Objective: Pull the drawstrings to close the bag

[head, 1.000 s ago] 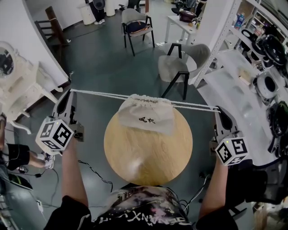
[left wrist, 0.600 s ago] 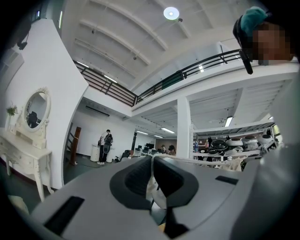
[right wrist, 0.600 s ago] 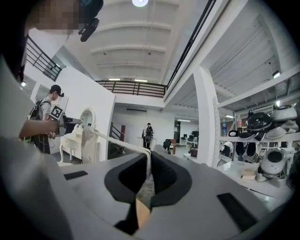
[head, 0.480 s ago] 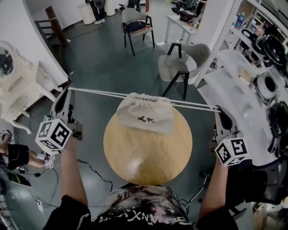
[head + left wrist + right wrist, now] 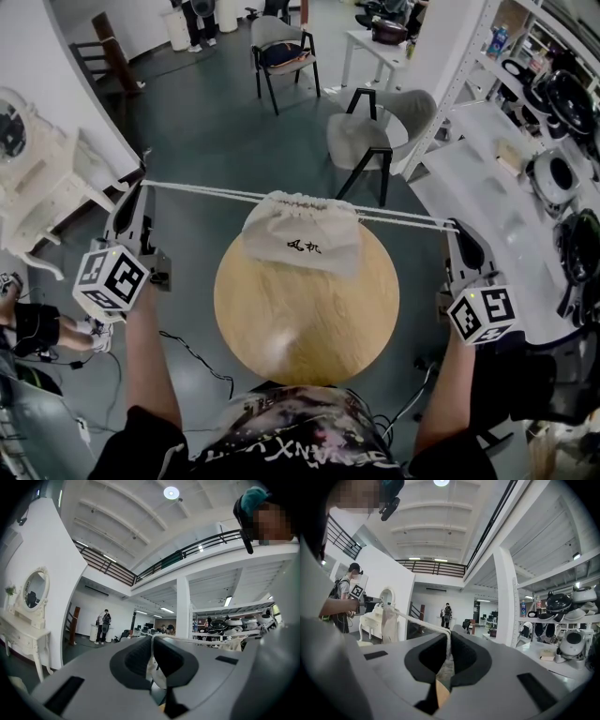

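Note:
A cream cloth bag with a black print lies at the far edge of the round wooden table, its mouth gathered tight. White drawstrings run taut from the mouth to both sides. My left gripper is shut on the left drawstring, well left of the table. My right gripper is shut on the right drawstring, off the table's right rim. In the left gripper view the closed jaws pinch the drawstring. The right gripper view shows the drawstring leading from the jaws to the bag.
Beyond the table stands a grey chair, and a second chair is farther back. A white dressing table stands at the left, white shelves with helmets at the right. Cables trail on the floor near my feet.

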The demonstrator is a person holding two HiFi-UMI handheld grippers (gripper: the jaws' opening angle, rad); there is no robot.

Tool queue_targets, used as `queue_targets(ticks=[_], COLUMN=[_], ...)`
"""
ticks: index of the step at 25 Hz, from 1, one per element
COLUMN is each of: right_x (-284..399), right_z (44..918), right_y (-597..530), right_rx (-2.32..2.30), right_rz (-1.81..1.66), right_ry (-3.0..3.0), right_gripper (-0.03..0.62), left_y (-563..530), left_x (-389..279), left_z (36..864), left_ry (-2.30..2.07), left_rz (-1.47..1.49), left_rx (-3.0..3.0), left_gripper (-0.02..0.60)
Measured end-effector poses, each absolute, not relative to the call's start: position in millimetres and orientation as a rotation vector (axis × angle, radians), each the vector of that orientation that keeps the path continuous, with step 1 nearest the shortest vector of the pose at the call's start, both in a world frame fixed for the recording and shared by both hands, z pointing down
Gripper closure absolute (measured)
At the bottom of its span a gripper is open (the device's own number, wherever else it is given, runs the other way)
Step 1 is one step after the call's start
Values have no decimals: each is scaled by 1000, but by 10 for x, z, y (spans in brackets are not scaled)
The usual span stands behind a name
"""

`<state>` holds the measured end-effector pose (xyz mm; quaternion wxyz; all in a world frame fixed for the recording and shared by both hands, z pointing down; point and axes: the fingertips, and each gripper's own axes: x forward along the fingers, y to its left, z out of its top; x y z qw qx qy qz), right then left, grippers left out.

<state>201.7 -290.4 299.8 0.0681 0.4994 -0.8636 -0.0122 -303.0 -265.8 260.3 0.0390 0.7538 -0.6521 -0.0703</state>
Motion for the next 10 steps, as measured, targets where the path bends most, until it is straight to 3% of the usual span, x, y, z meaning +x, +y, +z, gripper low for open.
queue_targets(ticks=[10], right_x=[2006], right_z=[3017], right_y=[-2934], right_rx=[1506], right_rz=[-36], right_ry=[-2601], right_gripper=[588], left_y=[-2700], left_x=[-3047], left_z=[2589], left_ry=[-2006], left_rz=[-222], left_rx=[2312], left_gripper=[549])
